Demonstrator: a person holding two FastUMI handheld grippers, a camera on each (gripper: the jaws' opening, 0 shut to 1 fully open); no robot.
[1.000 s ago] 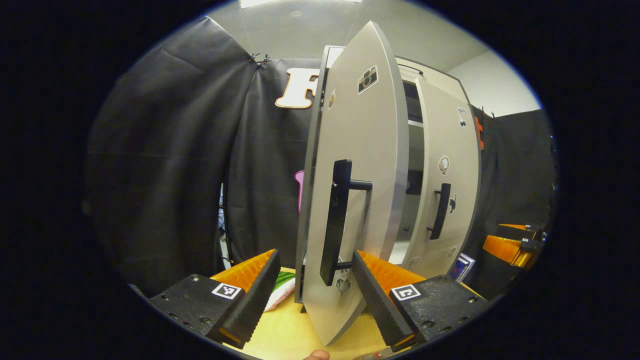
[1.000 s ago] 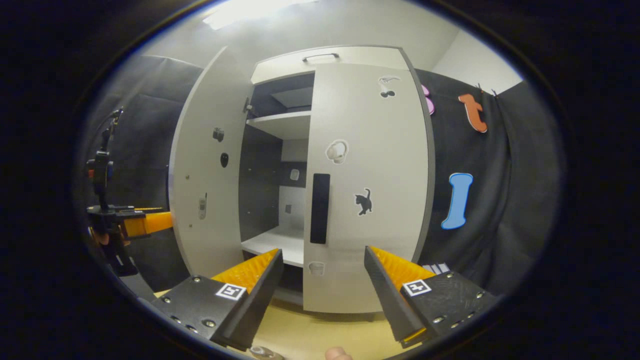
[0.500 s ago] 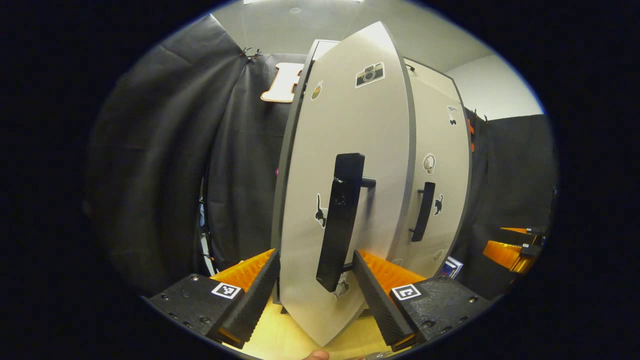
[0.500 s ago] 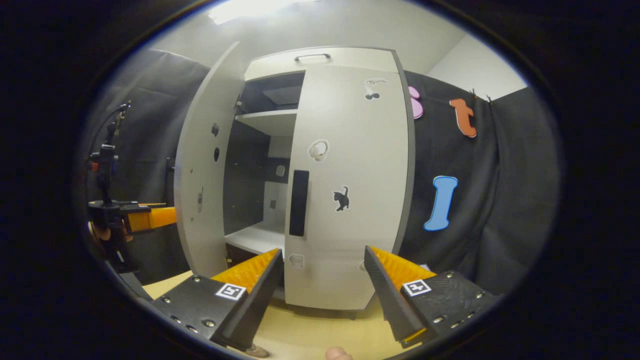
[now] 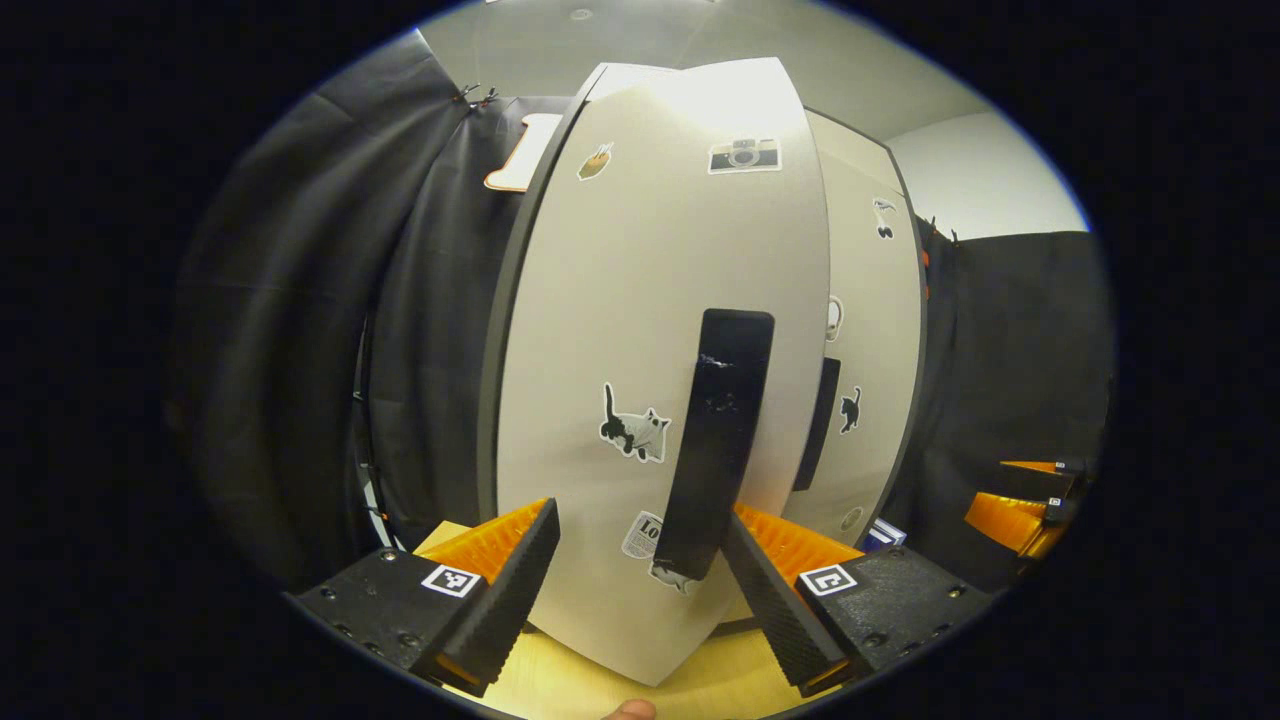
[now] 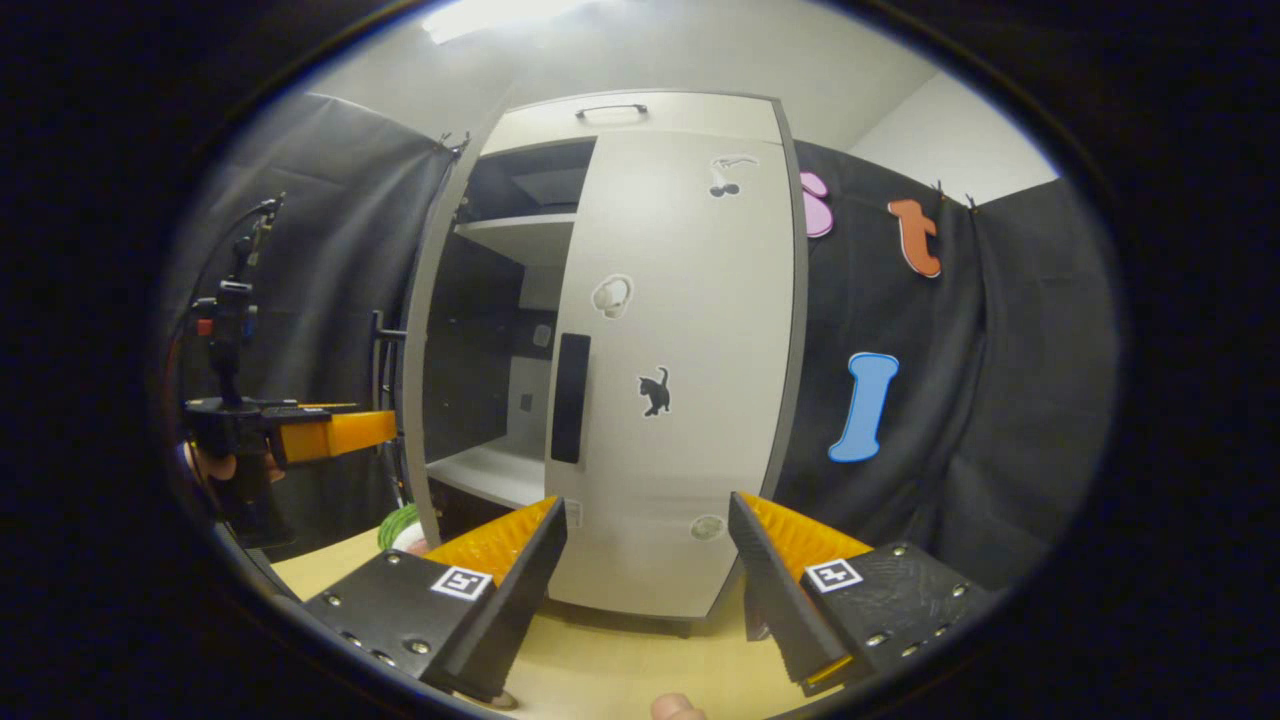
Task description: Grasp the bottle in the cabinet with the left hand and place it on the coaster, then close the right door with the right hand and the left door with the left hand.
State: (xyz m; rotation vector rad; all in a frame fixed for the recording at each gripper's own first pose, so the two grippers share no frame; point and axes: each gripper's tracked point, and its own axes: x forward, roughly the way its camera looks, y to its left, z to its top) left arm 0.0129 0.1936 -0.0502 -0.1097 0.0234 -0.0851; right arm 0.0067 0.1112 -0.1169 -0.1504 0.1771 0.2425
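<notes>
The cabinet's left door (image 5: 640, 330) fills the middle of the left gripper view, pale grey with stickers and a black bar handle (image 5: 722, 440). My left gripper (image 5: 640, 520) is open right in front of it, and the handle's lower end sits between the fingers, close to the right one. In the right gripper view the right door (image 6: 690, 370) lies flush against the cabinet. The left door (image 6: 425, 350) stands edge-on and ajar, with dark shelves (image 6: 500, 470) showing behind it. My right gripper (image 6: 645, 590) hangs open before the right door, touching nothing. The left gripper (image 6: 320, 435) shows at far left.
The cabinet stands on a yellow wooden tabletop (image 6: 610, 670). A green and white object (image 6: 398, 525) lies on it beside the left door's foot. Black cloth walls close in on both sides. The right gripper (image 5: 1020, 495) shows at the far right of the left gripper view.
The left door has swung a good way toward the cabinet with my left gripper following it. In the right gripper view its inner face has narrowed to an edge. The right gripper drifted slightly.
</notes>
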